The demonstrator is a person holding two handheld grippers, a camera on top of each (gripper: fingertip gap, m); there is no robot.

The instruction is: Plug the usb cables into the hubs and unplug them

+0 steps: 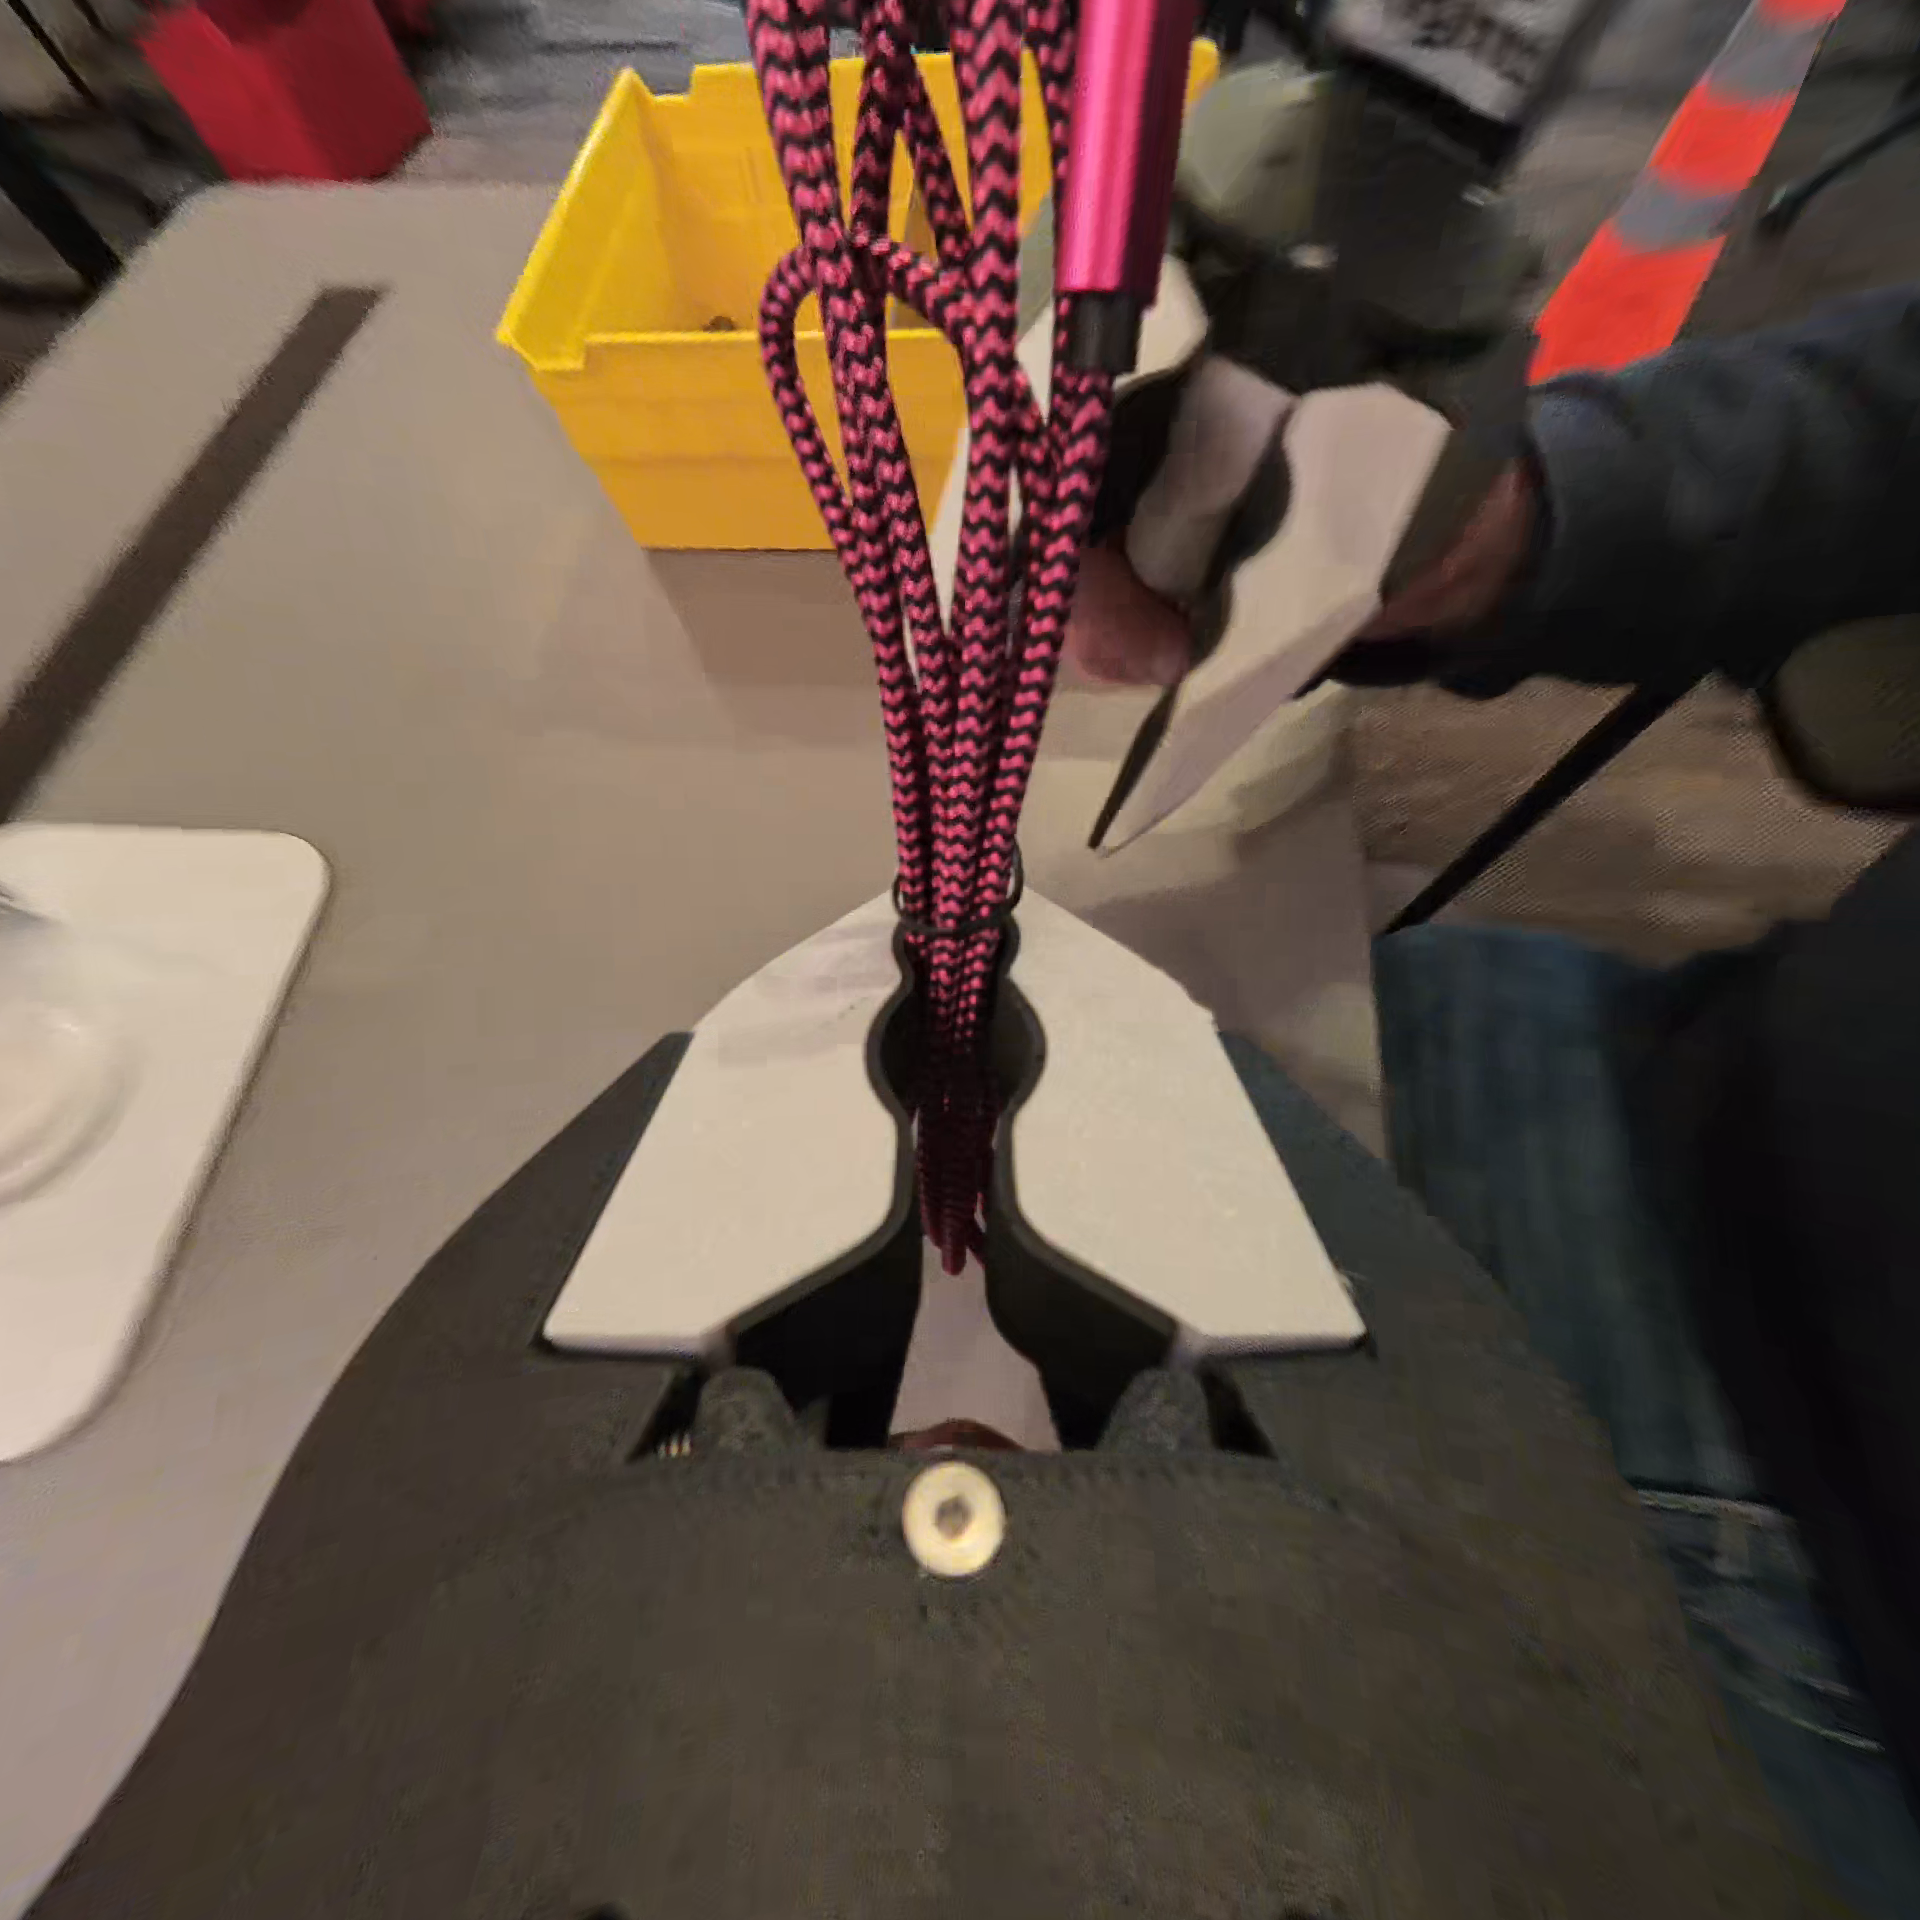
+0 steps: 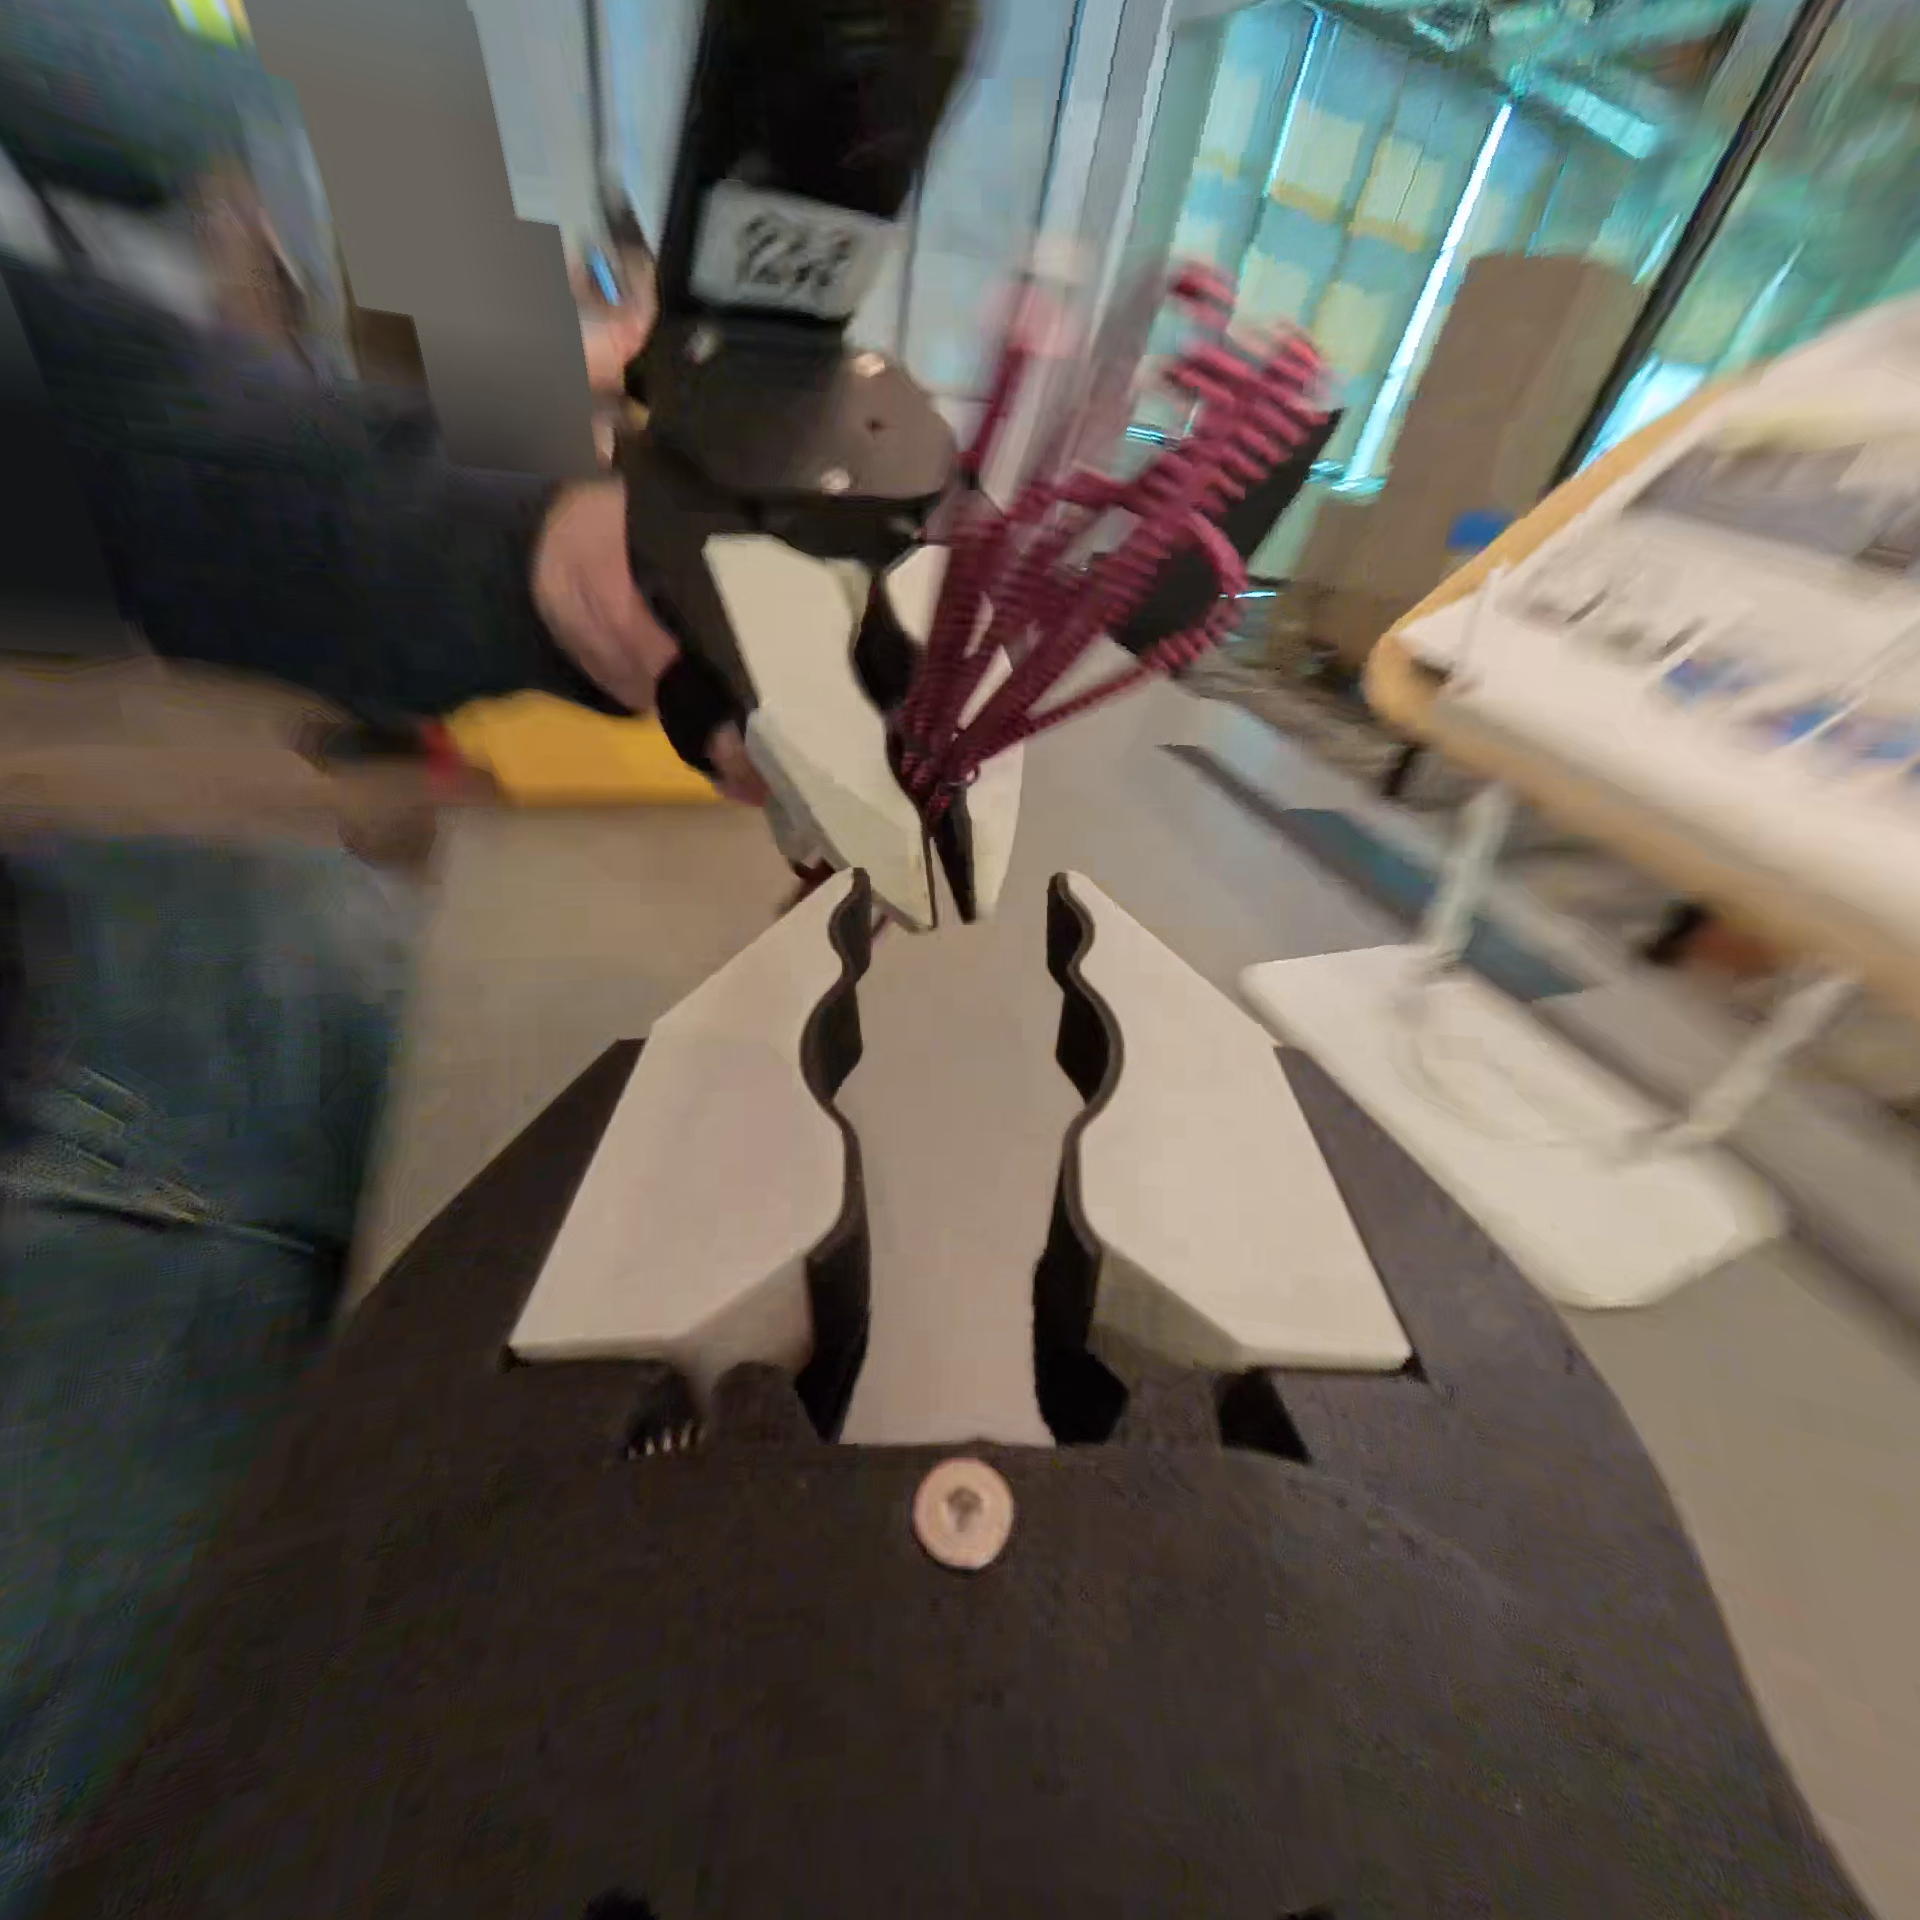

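USB cable bundle, braided pink and black, tied by a thin black band, clamped at its folded end between the pale fingers of the left tongs; loops hanging up and away from the tips, well above the bench. Pink metal connector barrel with black collar at the top of the bundle, just right of the loops.

Left wrist view, left to right: white stand base at the bench's left edge; dark strip set in the grey bench top; yellow bin behind the cable; right tongs beside the bundle, gripped by a hand in a dark sleeve, tips pointing down.

Right wrist view, left to right: blue jeans at the left margin; dark-sleeved arm and hand carrying the left tongs, closed on the cable bundle, strands fanning up and to the right, blurred; right tongs in the foreground, jaws parted, nothing between the fingers, tips just beside those of the left tongs; white stand base on the bench at the right; light-coloured furniture beyond, too blurred to identify.

No hub discernible in either view.
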